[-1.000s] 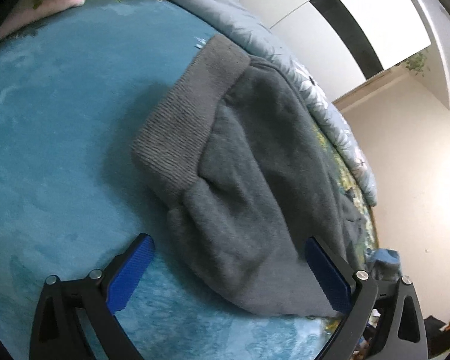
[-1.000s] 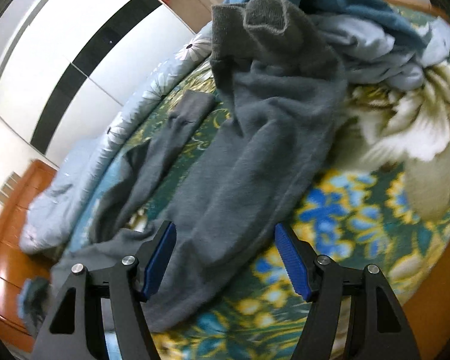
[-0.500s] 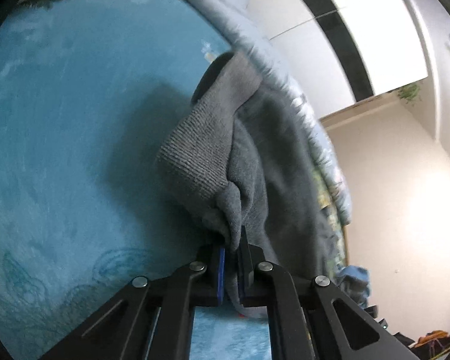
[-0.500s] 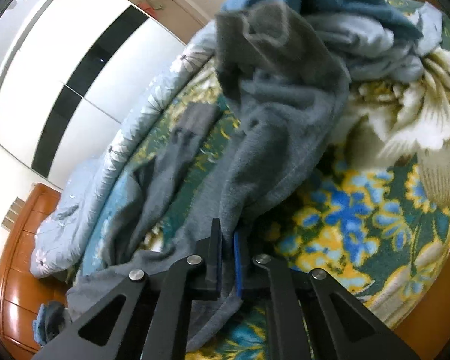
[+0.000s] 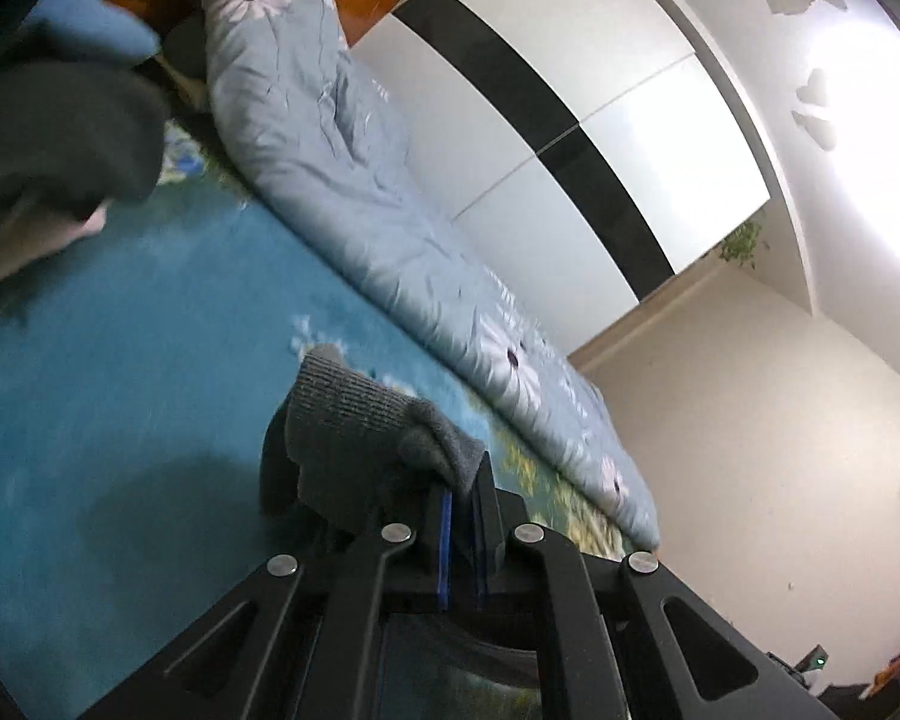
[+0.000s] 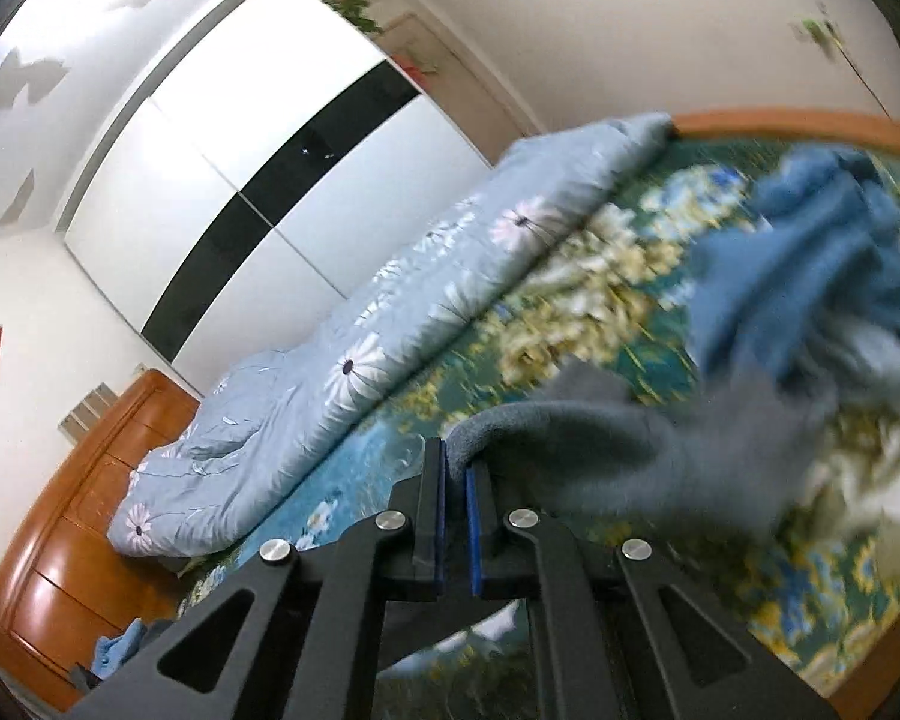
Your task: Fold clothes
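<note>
1. Sweater [image 5: 360,420], grey knit, is the garment I am working on; its ribbed band bunches up just in front of my left gripper [image 5: 462,516], whose blue pads are pinched nearly together on a fold of the knit.

2. My right gripper [image 6: 456,492] is likewise clamped tight on another edge of the same sweater, which trails off to the right, blurred, over the floral bedsheet [image 6: 570,300]; I cannot tell which part of the garment that edge is.

3. Both wrist views tilt up toward the wardrobe [image 5: 570,120] and the rolled pale-blue quilt [image 5: 342,180], so I judge that I am holding the sweater clear of the bed [image 5: 120,360] at two points; how much of it hangs free is hidden beneath the grippers.

4. A heap of blue clothes [image 6: 810,252] lies on the bedsheet beyond the sweater, near it; whether they touch I cannot tell through the blur.

5. Step in hand, as I read it: carrying the sweater between two grips, either to spread it flat or to bring one part over another; the pictures do not settle which.

6. Either way, the next move calls for both grips kept firm and level, and the fabric kept clear of that heap.
</note>
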`<state>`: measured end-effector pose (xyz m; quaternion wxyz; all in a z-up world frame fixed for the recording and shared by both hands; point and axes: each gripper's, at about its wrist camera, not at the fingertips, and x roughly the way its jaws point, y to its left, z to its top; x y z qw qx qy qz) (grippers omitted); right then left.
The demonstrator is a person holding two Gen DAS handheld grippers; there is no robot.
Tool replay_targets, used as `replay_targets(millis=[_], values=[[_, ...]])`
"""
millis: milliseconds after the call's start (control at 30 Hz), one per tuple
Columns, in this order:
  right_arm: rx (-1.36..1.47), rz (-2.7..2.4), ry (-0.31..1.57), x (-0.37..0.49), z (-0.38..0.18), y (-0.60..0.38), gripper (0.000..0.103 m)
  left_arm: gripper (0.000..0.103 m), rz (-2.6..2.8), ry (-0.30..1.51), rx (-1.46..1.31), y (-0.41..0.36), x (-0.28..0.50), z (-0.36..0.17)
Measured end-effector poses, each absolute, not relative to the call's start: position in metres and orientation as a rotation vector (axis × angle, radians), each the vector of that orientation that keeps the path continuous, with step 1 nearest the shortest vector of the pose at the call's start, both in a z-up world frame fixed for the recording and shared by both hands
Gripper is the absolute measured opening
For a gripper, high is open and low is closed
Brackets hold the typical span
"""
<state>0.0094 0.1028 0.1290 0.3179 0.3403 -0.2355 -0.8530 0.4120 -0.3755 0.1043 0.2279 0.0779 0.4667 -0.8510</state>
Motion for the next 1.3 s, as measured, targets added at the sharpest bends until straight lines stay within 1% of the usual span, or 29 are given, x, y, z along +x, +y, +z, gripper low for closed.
replay_targets(millis=[33, 100, 167, 333, 400, 500, 567, 600, 733, 800, 833, 867, 900, 967, 1000, 1033, 1100, 1133, 1167, 1233, 1300], values=[[0.891, -2.25, -0.602, 0.005, 0.134, 0.092, 0.006, 0.005, -2.331, 1.279, 0.21, -0.386, 0.412, 0.105], [0.892, -2.261, -0.56, -0.006, 0.144, 0.069, 0.006, 0.005, -2.29, 1.284, 0.197, -0.405, 0.386, 0.101], [0.893, -2.274, -0.518, -0.017, 0.152, 0.045, 0.006, 0.006, -2.255, 1.285, 0.208, -0.418, 0.372, 0.087], [0.91, -2.342, -0.39, -0.064, 0.154, -0.034, 0.006, 0.006, -2.185, 1.229, 0.305, -0.46, 0.326, 0.051], [0.909, -2.373, -0.337, -0.082, 0.15, -0.068, 0.006, 0.006, -2.164, 1.239, 0.335, -0.473, 0.312, 0.041], [0.934, -2.414, -0.264, -0.112, 0.14, -0.118, 0.006, 0.007, -2.14, 1.257, 0.368, -0.492, 0.296, 0.025], [0.949, -2.444, -0.194, -0.127, 0.13, -0.146, 0.006, 0.007, -2.156, 1.189, 0.402, -0.497, 0.284, 0.021], [0.954, -2.458, -0.149, -0.132, 0.125, -0.158, 0.006, 0.007, -2.155, 1.191, 0.416, -0.498, 0.281, 0.019], [0.991, -2.478, -0.025, -0.15, 0.097, -0.189, 0.006, 0.008, -2.146, 1.2, 0.474, -0.504, 0.27, 0.009], [1.04, -2.474, 0.034, -0.157, 0.079, -0.199, 0.006, 0.01, -2.142, 1.204, 0.502, -0.507, 0.264, 0.004], [1.065, -2.466, 0.04, -0.159, 0.071, -0.201, 0.006, 0.012, -2.139, 1.206, 0.517, -0.508, 0.262, 0.001], [1.09, -2.457, 0.045, -0.16, 0.063, -0.202, 0.006, 0.018, -2.137, 1.208, 0.531, -0.51, 0.259, -0.002], [1.109, -2.449, 0.049, -0.161, 0.057, -0.203, 0.01, 0.023, -2.135, 1.21, 0.545, -0.511, 0.256, -0.004], [1.111, -2.446, 0.043, -0.157, 0.055, -0.201, 0.031, 0.056, -2.146, 1.267, 0.562, -0.512, 0.258, 0.001], [1.11, -2.439, 0.038, -0.154, 0.055, -0.199, 0.053, 0.062, -2.156, 1.29, 0.57, -0.51, 0.259, 0.005], [1.102, -2.414, 0.022, -0.15, 0.06, -0.195, 0.062, 0.068, -2.166, 1.314, 0.579, -0.509, 0.261, 0.009], [1.081, -2.389, 0.007, -0.14, 0.072, -0.188, 0.063, 0.071, -2.149, 1.314, 0.608, -0.504, 0.266, 0.019], [1.066, -2.373, -0.007, -0.133, 0.079, -0.18, 0.064, 0.075, -2.137, 1.304, 0.624, -0.501, 0.269, 0.024], [1.05, -2.357, -0.021, -0.125, 0.086, -0.171, 0.066, 0.077, -2.125, 1.283, 0.648, -0.497, 0.274, 0.03], [1.018, -2.326, -0.051, -0.11, 0.099, -0.154, 0.067, 0.079, -2.106, 1.273, 0.668, -0.487, 0.288, 0.035], [0.989, -2.318, -0.088, -0.092, 0.105, -0.131, 0.068, 0.082, -2.069, 1.314, 0.674, -0.478, 0.303, 0.029]])
